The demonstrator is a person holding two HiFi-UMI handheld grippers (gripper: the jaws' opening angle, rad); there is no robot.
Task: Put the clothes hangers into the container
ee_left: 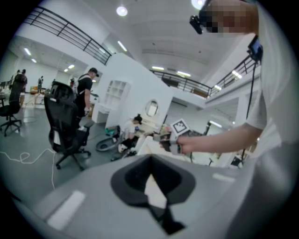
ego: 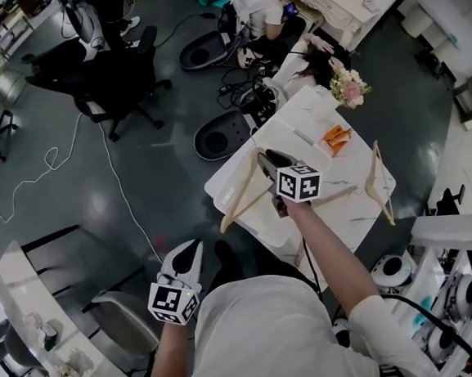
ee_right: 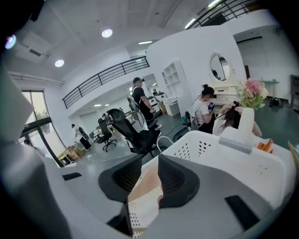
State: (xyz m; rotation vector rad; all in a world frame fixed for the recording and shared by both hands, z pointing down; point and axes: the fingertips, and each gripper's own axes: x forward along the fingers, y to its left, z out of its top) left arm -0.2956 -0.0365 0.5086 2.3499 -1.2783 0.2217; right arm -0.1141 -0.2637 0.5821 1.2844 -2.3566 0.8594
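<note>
A wooden hanger [ego: 241,201] lies across the left part of the white table [ego: 312,123], one arm reaching past the edge. My right gripper [ego: 263,158] stands over its top. In the right gripper view the hanger's pale wood [ee_right: 145,186] runs between the jaws of my right gripper [ee_right: 149,161], which stand apart around it. Just beyond is the white perforated container [ee_right: 201,149]. A second wooden hanger [ego: 379,183] rests on the table's right side. My left gripper [ego: 193,246] hangs low beside my body, away from the table, shut [ee_left: 150,161] and empty.
Orange items [ego: 336,136] and a bunch of pink flowers [ego: 349,87] sit at the table's far end. People sit behind the table. A black office chair [ego: 116,87] and loose cables [ego: 53,163] are on the dark floor to the left. White furniture stands at both sides.
</note>
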